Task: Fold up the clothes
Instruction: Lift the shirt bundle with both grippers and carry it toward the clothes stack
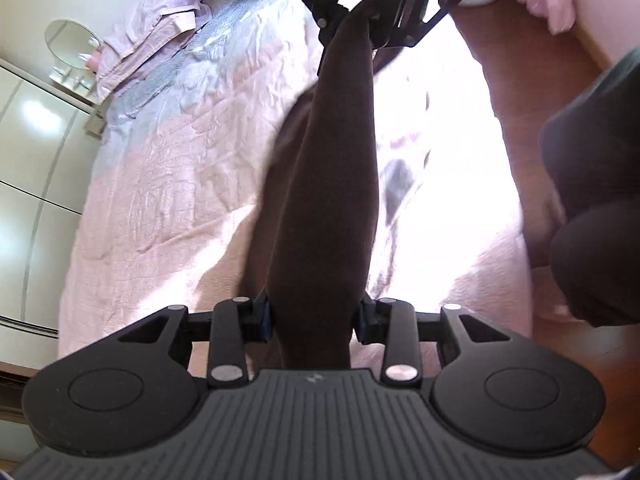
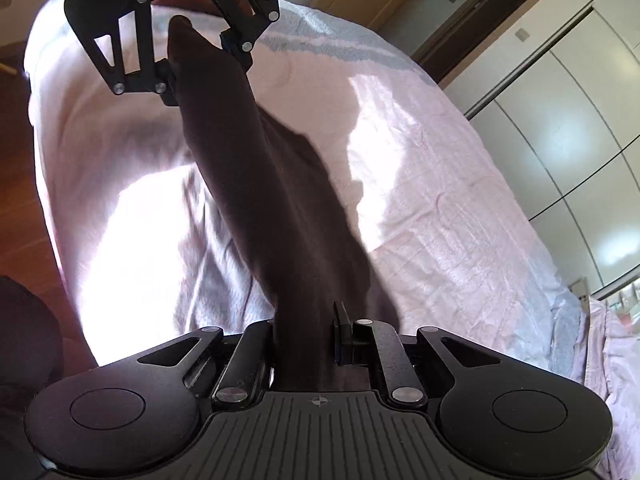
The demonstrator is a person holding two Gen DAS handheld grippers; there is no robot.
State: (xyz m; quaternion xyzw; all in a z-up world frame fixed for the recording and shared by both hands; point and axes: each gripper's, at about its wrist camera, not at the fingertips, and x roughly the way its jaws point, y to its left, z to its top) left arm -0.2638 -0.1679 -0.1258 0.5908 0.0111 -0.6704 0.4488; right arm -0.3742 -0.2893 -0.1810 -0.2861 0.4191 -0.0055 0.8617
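A dark brown garment (image 1: pixel 320 208) is stretched taut in the air between my two grippers, above a pink bed. My left gripper (image 1: pixel 314 318) is shut on one end of it. My right gripper (image 2: pixel 306 330) is shut on the other end (image 2: pixel 260 184). Each gripper shows in the other's view: the right gripper (image 1: pixel 366 20) at the top of the left wrist view, the left gripper (image 2: pixel 200 60) at the top of the right wrist view. Part of the garment hangs down in folds between them.
The pink bedspread (image 1: pixel 168 184) covers the bed (image 2: pixel 460 208), with bright sun patches. A folded pink cloth (image 1: pixel 160 28) lies near a round mirror (image 1: pixel 70 42). White wardrobe doors (image 2: pixel 572 120) stand beside the bed. A wooden floor (image 2: pixel 20 160) and the person's dark clothing (image 1: pixel 600 200) show.
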